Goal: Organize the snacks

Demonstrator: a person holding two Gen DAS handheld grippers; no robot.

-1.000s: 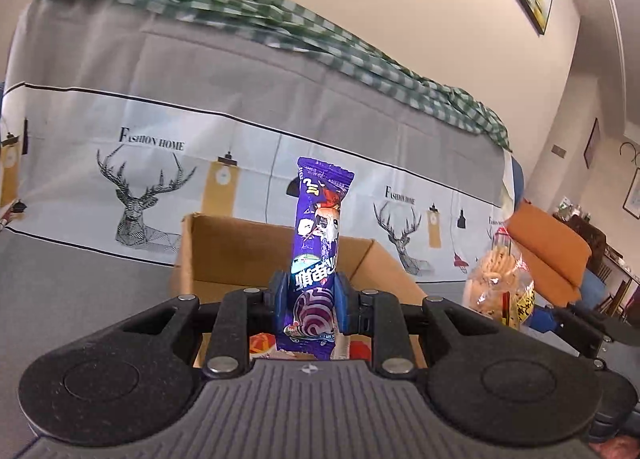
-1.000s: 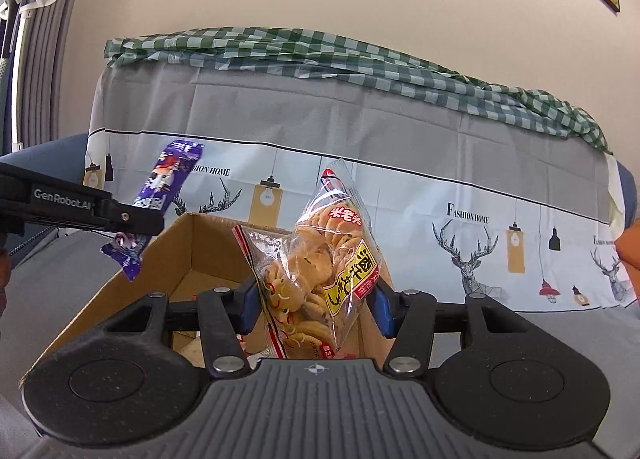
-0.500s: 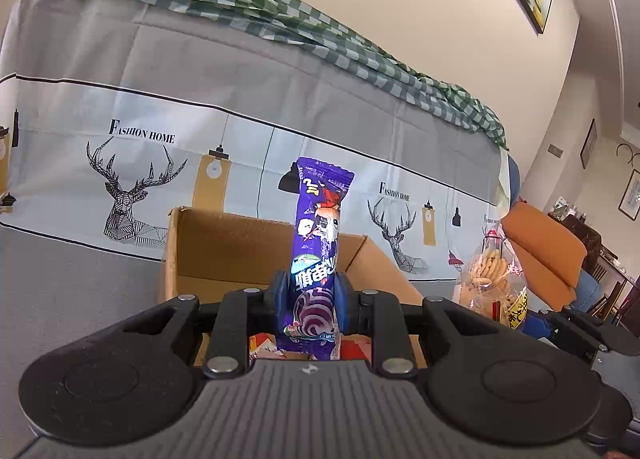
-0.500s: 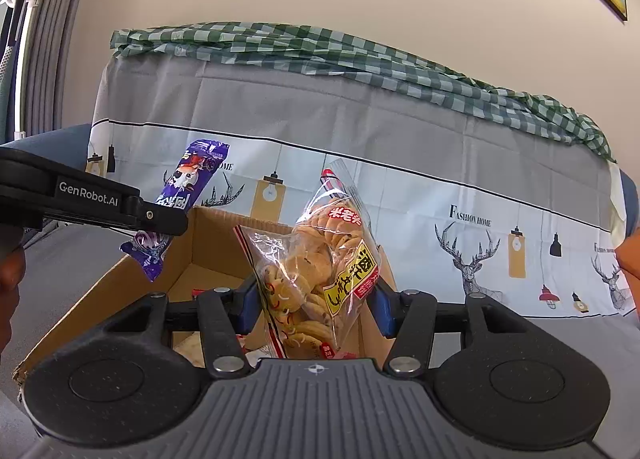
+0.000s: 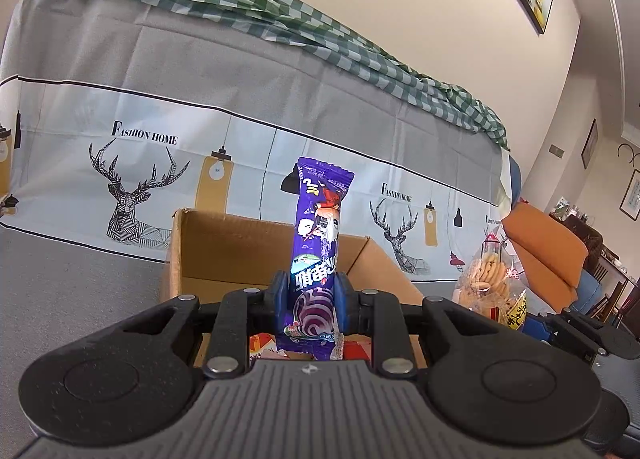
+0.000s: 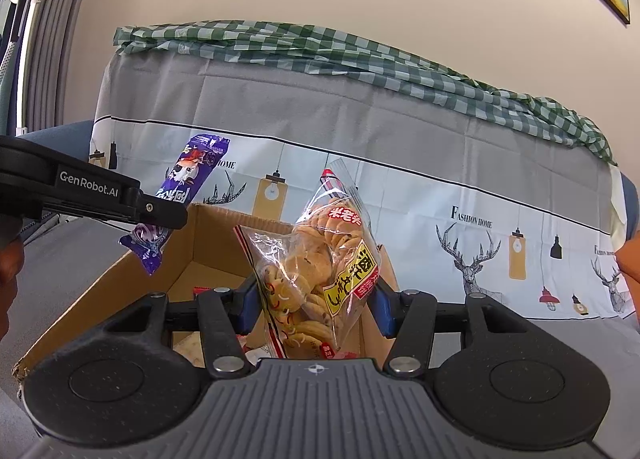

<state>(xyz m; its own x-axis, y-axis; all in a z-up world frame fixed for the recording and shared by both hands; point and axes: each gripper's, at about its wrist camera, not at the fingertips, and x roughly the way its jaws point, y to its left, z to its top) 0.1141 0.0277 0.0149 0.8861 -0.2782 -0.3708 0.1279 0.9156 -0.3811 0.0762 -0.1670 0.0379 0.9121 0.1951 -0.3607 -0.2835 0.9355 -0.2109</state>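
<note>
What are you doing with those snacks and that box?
A person is sorting snacks with a gripper in each hand. The left gripper has its jaws shut on a purple snack packet, held upright. The right gripper has its jaws shut on a clear bag of crackers. Both are held over an open cardboard box with a few snacks inside. Neither has been dropped in yet.

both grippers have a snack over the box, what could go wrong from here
1. The left gripper pinches the purple wrapper only near its bottom end, so the tall top could flop or slip sideways when released.
2. The right gripper squeezes the clear cookie bag; more pressure might crack the cookies.
3. Both snacks hang close together above the cardboard box, so the grippers could bump while lowering.
</note>
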